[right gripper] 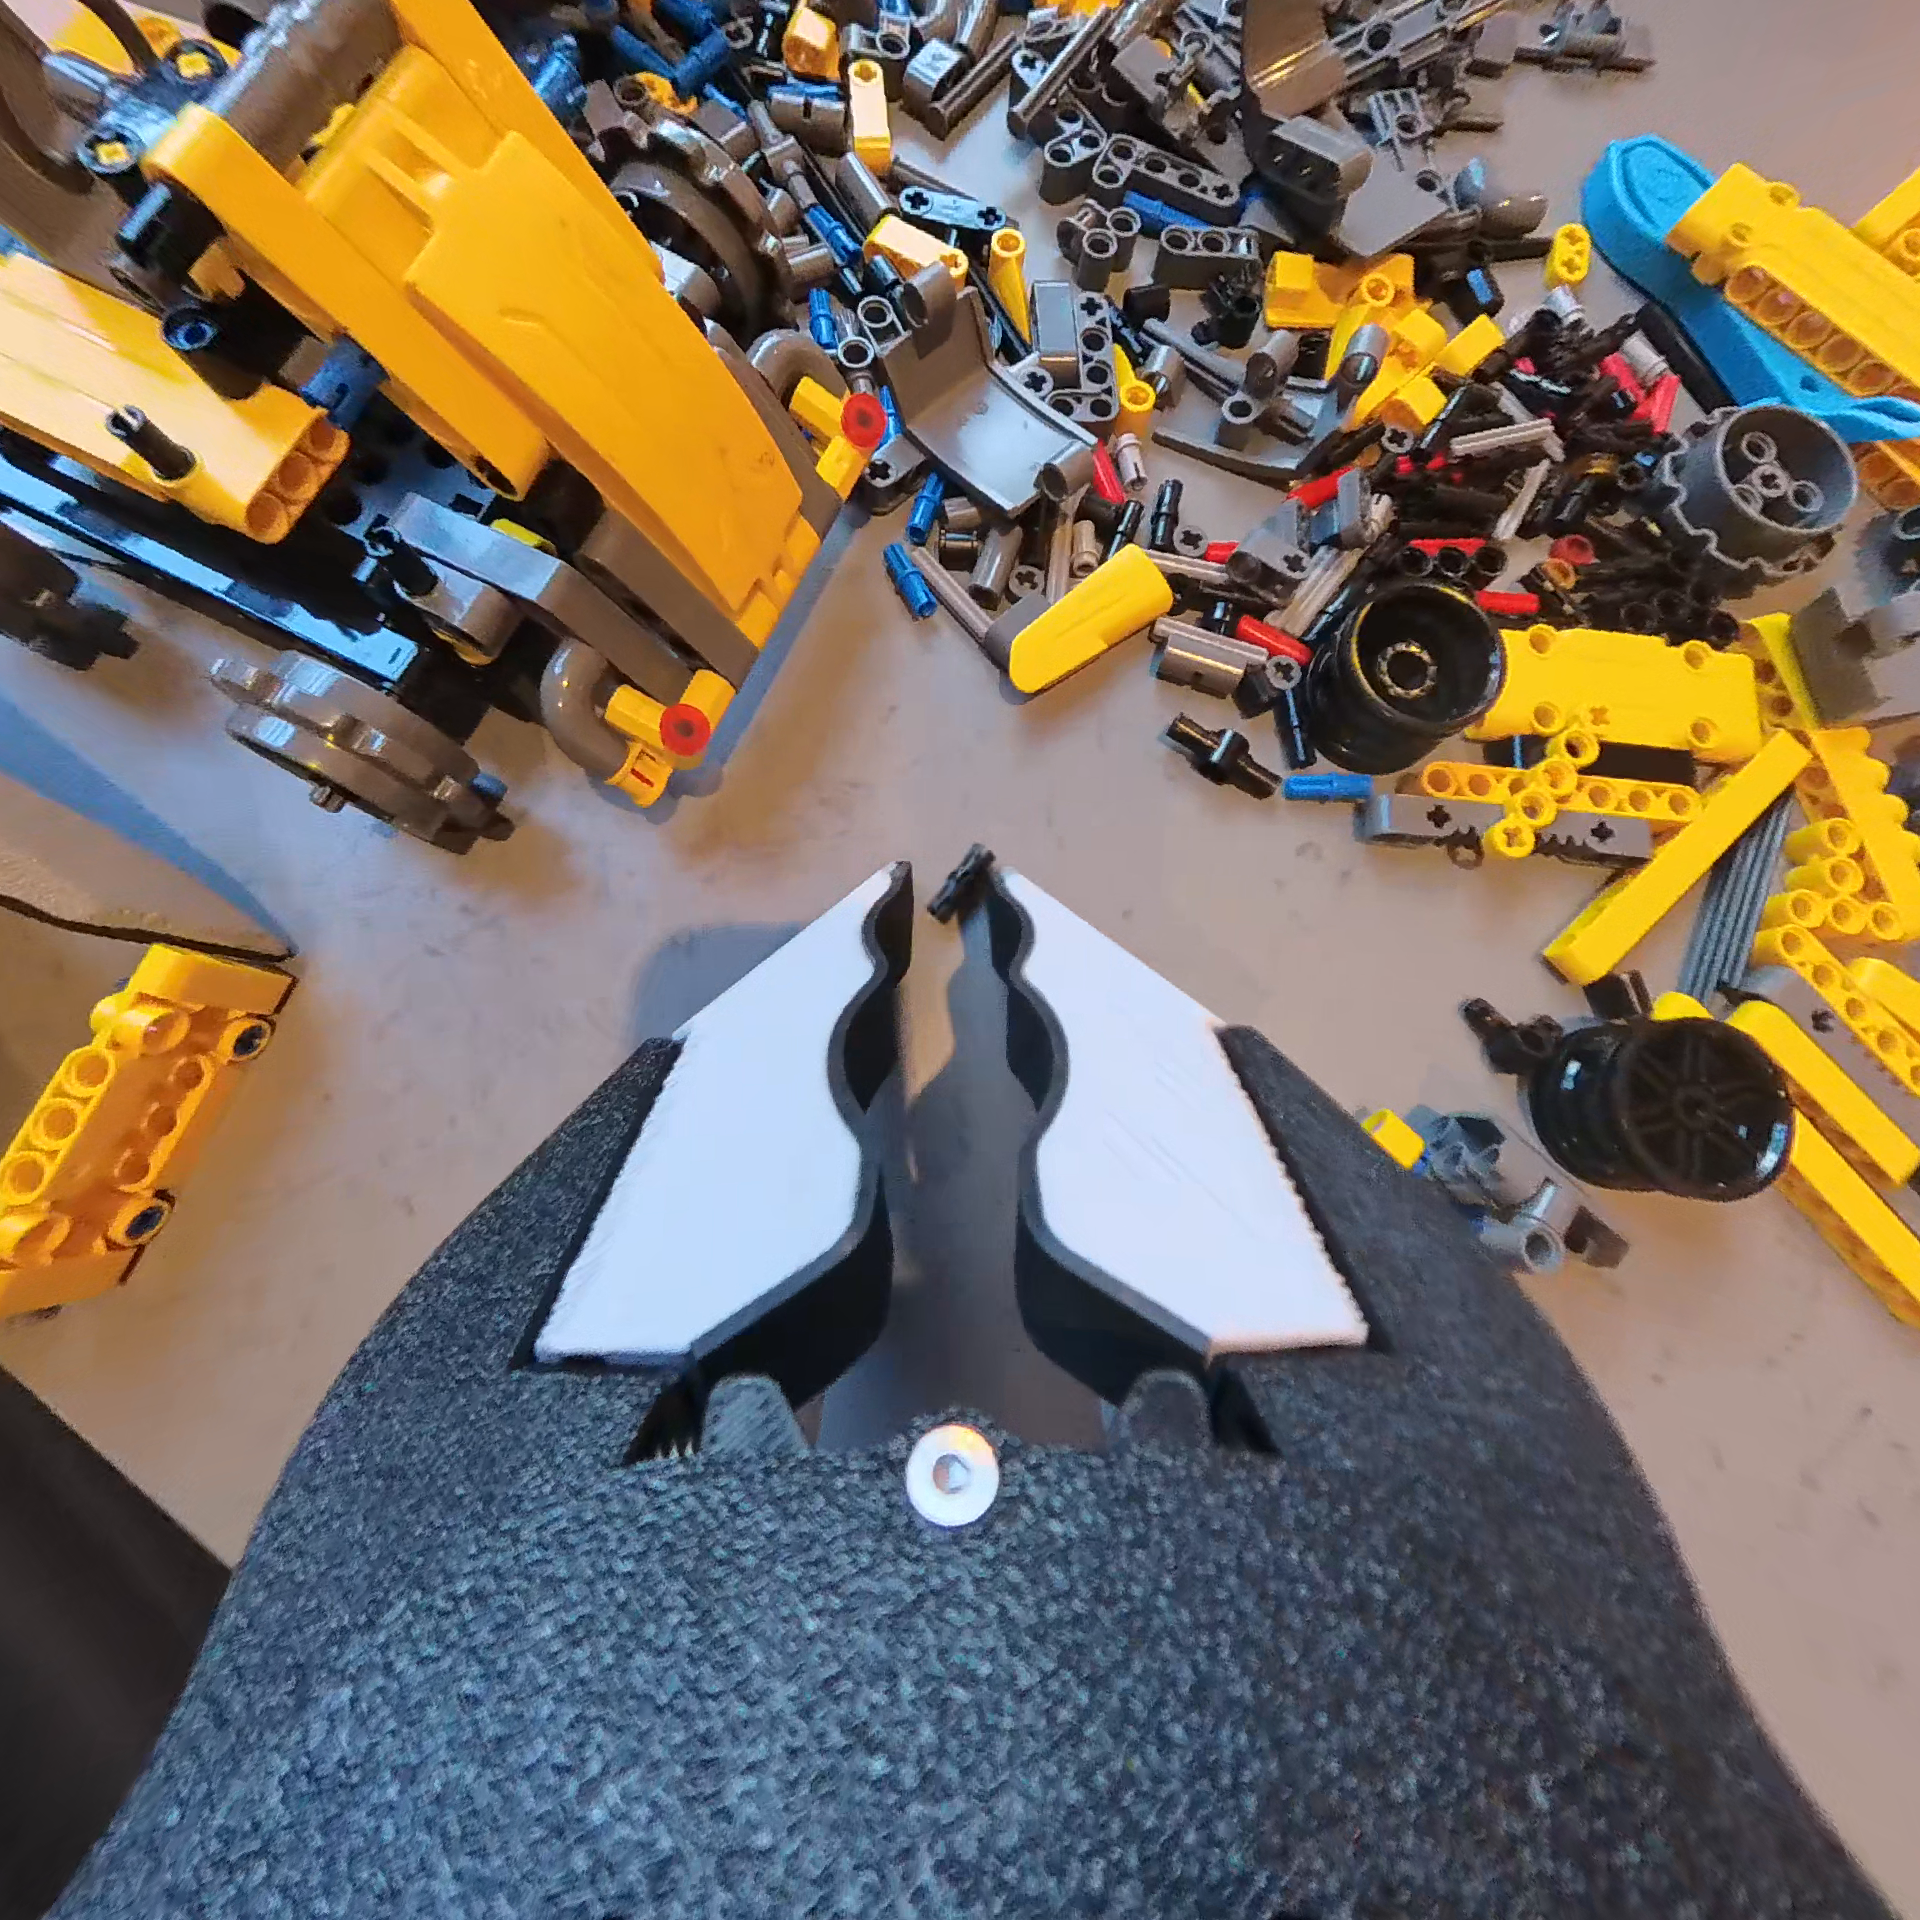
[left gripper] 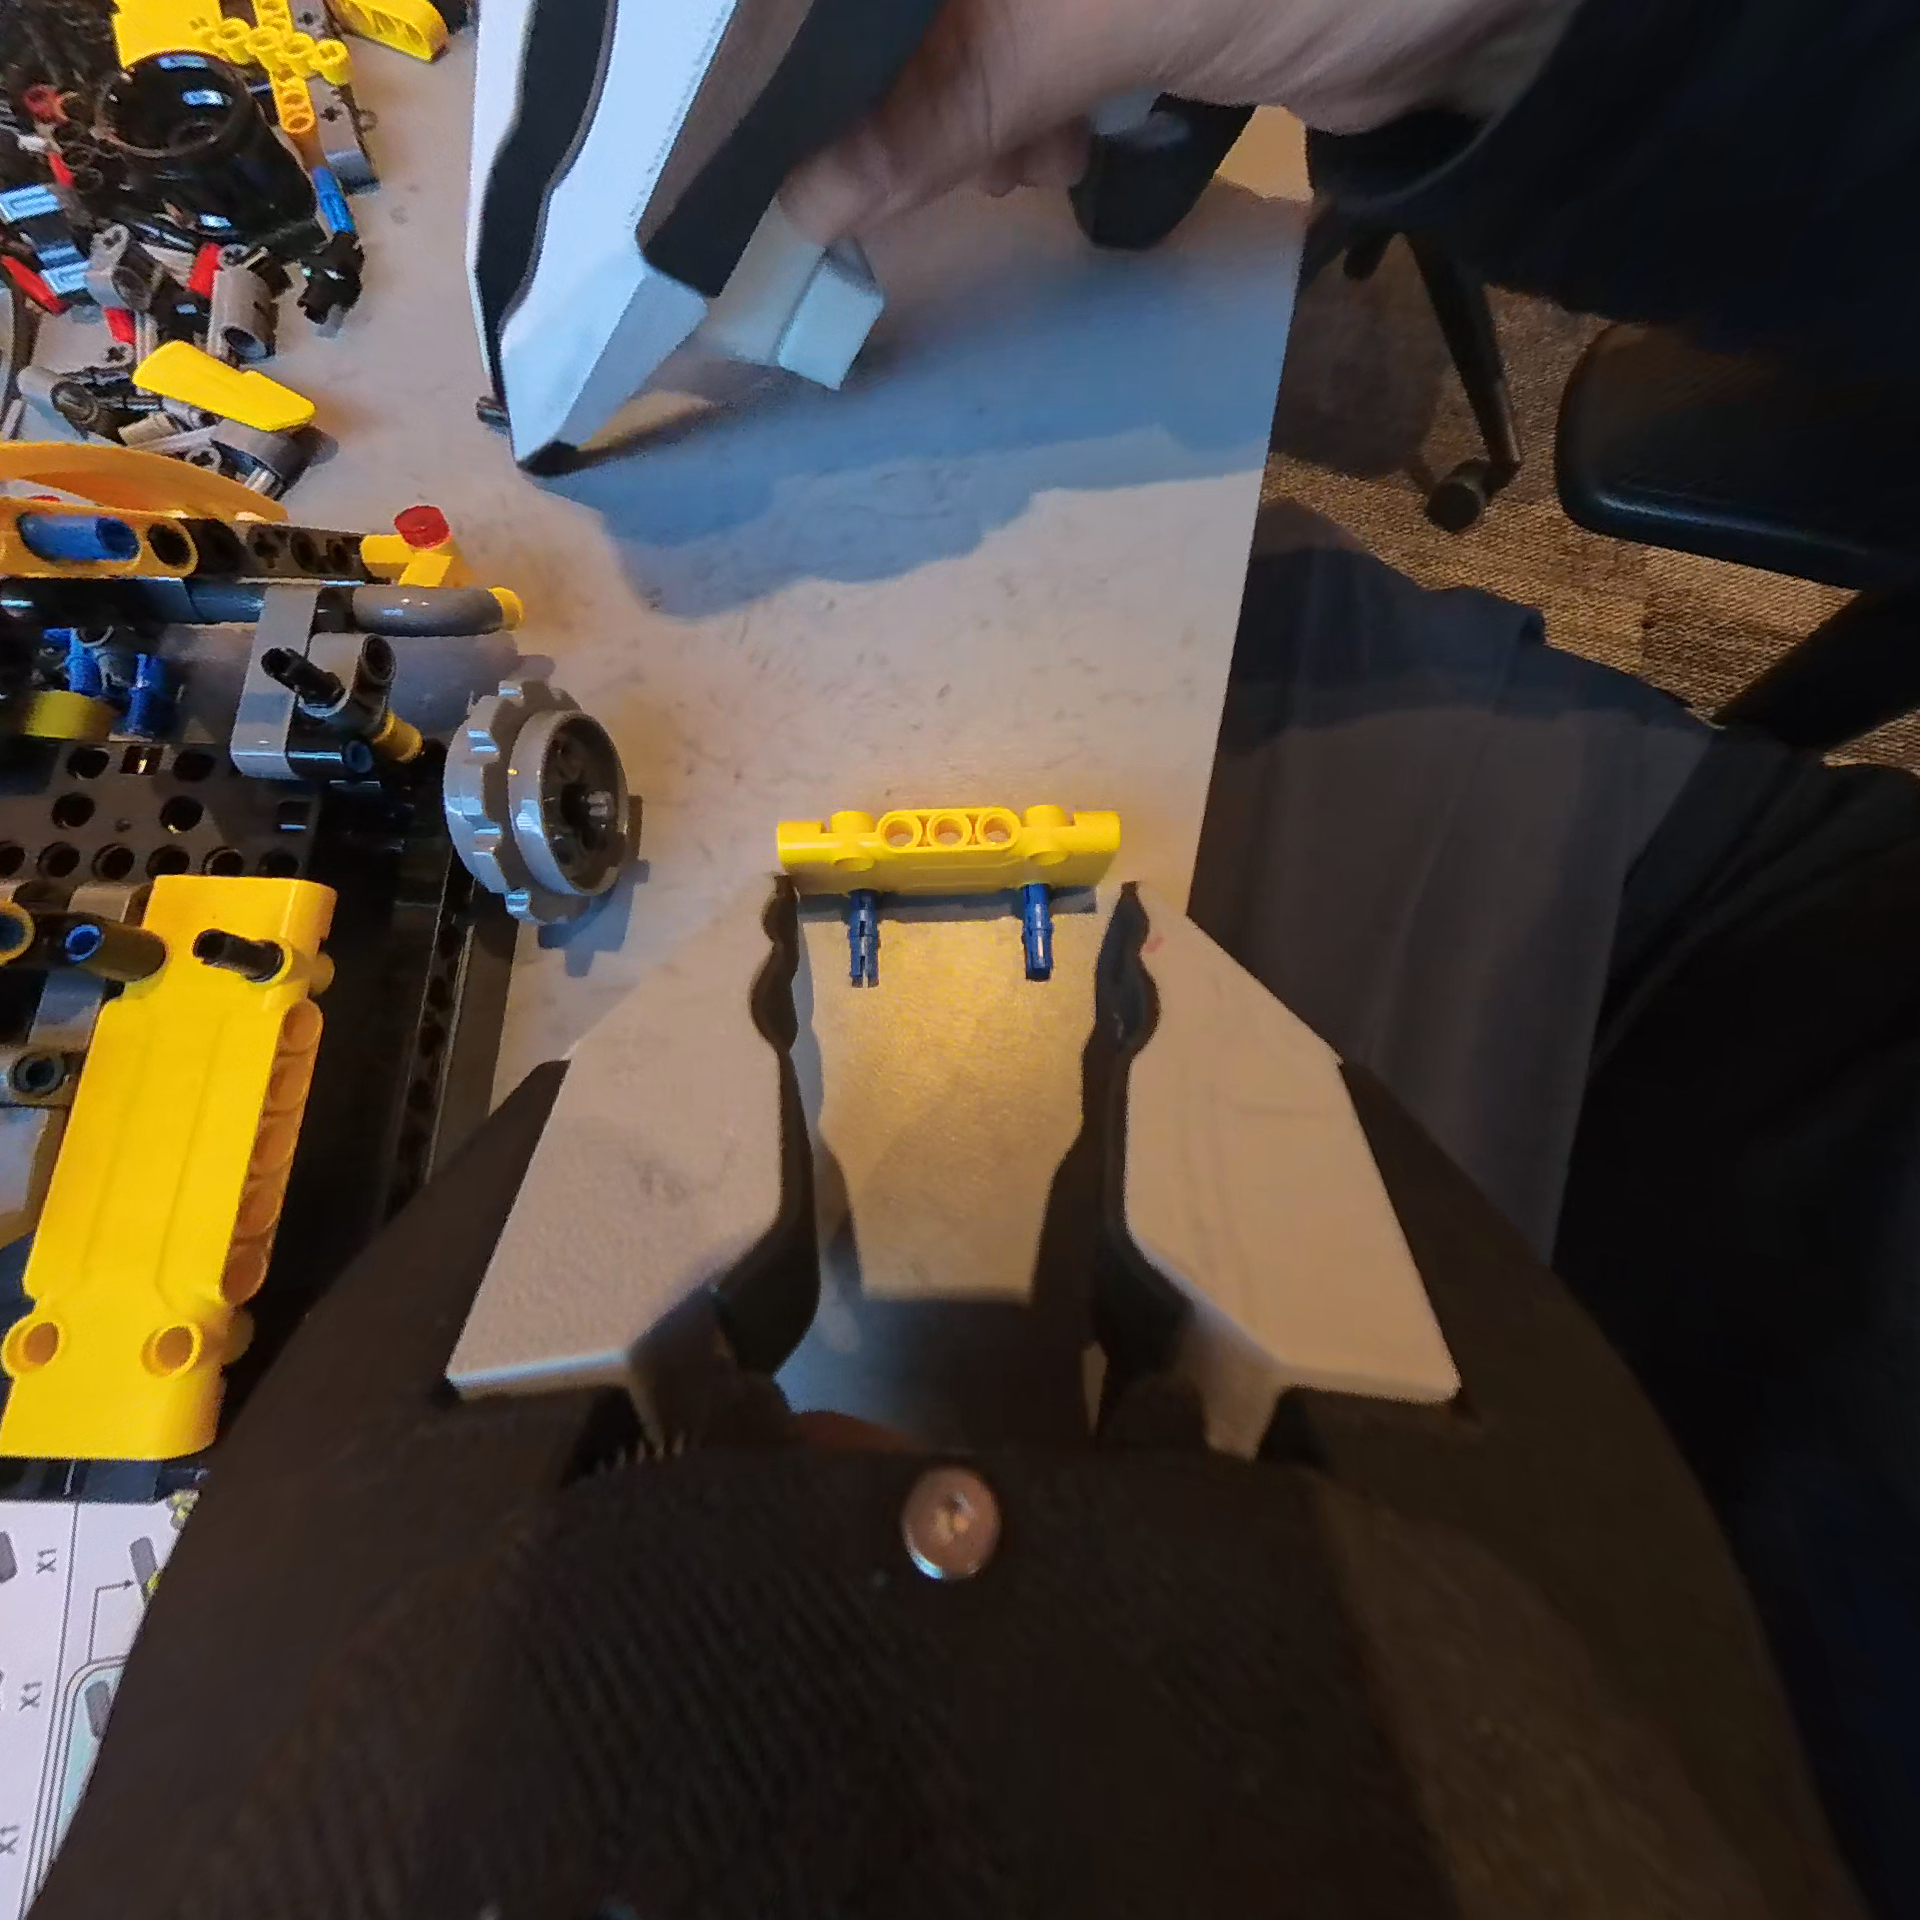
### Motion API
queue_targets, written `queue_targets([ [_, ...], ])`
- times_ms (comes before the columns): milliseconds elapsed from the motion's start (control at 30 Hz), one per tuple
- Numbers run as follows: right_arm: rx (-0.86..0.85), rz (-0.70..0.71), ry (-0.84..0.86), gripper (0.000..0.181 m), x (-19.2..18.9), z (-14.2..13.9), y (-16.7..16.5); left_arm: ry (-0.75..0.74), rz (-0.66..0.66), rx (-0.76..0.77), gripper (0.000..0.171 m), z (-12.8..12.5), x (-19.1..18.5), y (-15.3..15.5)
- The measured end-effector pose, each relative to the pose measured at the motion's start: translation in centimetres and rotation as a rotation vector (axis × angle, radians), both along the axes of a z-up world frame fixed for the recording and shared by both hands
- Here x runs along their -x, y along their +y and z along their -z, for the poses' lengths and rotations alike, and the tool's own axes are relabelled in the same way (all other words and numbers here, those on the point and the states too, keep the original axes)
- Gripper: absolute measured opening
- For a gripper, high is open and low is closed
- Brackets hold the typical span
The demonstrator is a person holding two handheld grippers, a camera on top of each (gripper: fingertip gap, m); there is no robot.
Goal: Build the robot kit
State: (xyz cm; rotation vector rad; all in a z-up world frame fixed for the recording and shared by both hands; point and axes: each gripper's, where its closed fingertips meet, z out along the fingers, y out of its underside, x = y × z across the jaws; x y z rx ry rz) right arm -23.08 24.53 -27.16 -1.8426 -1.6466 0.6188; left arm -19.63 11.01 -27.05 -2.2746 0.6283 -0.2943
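We see a yellow beam [left gripper: 948,847] with two blue pins [left gripper: 862,935] lying flat just beyond our spread left gripper [left gripper: 951,904]; beside it, our right gripper [right gripper: 948,883] pinches a small black pin [right gripper: 958,883].

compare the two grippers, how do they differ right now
The left gripper has its fingers spread wide; the right gripper has its fingers nearly closed. The left gripper's fingertips sit at the ends of a yellow piece with two blue pins, on the table near its edge; the right gripper pinches a small black pin above the table. Both have pale fingers with wavy black inner pads.
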Motion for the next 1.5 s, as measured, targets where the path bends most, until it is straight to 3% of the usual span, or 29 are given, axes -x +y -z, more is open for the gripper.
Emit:
queue_targets([
  [167, 0.007, -0.061, 0.006, 0.005, 0.2, 0.0, -0.9, -0.01, 0.01, 0.003, 0.06, 0.0, -0.1, 0.1],
  [367, -0.003, -0.399, 0.037, 0.005, -1.5, -1.2, -7.1, -0.017, 0.055, 0.004, 0.063, -0.1, -0.6, -0.1],
  [567, -0.067, -0.521, 0.045, 0.005, -3.0, -2.4, -9.6, -0.04, 0.079, -0.053, 0.069, -1.6, 0.3, -0.6],
  [667, -0.027, -0.591, 0.069, 0.005, -3.3, -3.5, -11.4, -0.021, 0.126, -0.129, 0.061, -3.1, 0.6, -0.9],
  [800, 0.134, -0.611, 0.1, 0.005, -3.1, -5.3, -13.0, 0.092, 0.214, -0.289, 0.029, -5.2, 0.6, -1.4],
  [867, 0.214, -0.621, 0.112, 0.005, -3.1, -6.1, -13.7, 0.163, 0.229, -0.351, 0.022, -5.7, 0.7, -1.4],
  [1067, 0.177, -0.688, 0.109, 0.005, -3.0, -6.8, -15.1, 0.195, 0.221, -0.418, 0.013, -6.2, 0.2, -1.2],
  [1500, -0.021, -0.719, 0.089, 0.005, -2.6, -6.2, -15.3, 0.153, 0.229, -0.394, 0.006, -6.0, 0.0, -1.3],
])
